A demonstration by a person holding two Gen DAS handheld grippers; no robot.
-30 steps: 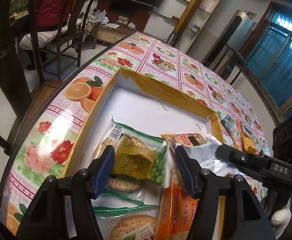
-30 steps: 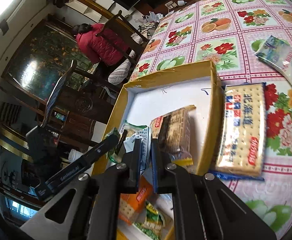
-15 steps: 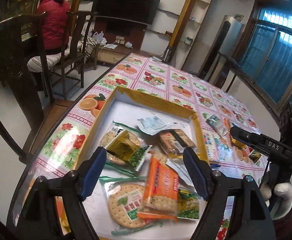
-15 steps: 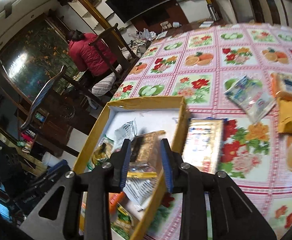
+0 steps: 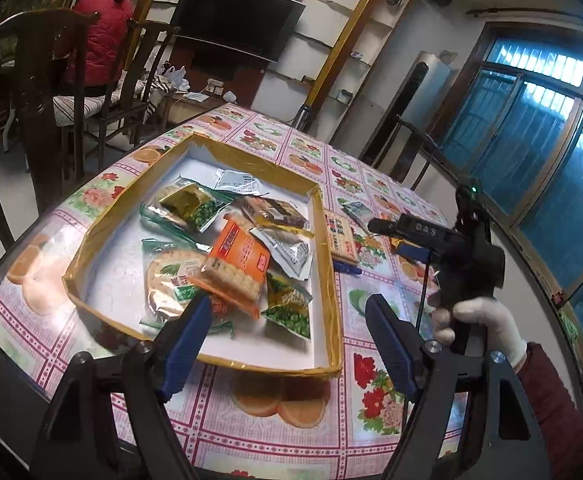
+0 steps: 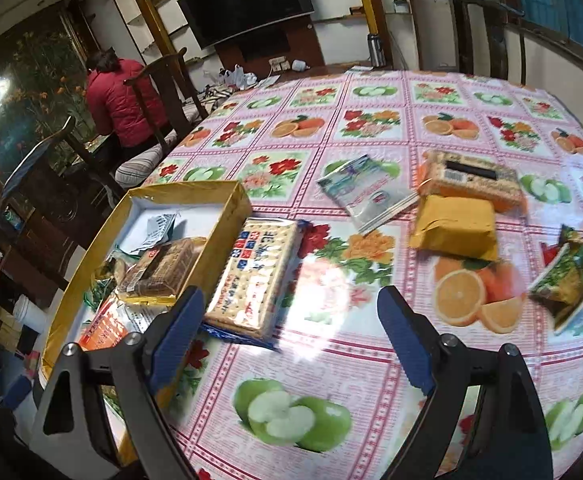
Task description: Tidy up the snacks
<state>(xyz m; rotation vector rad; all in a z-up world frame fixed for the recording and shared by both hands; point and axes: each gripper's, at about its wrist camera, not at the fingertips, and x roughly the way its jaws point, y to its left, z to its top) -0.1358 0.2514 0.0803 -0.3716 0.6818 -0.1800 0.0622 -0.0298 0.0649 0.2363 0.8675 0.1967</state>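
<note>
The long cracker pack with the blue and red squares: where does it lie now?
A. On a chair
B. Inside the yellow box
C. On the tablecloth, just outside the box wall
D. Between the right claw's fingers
C: the cracker pack lies flat on the tablecloth, right beside the outer wall of the box, and no claw holds it.

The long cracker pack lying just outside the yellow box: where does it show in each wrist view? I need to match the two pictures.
Left wrist: the cracker pack lies right of centre, on the tablecloth against the outside of the yellow box's right wall.
Right wrist: the same pack sits left of centre, beside the left pad, again along the box's outer wall.
Shared landmark: the brown-wrapped biscuit pack inside the box, just across that wall.
</note>
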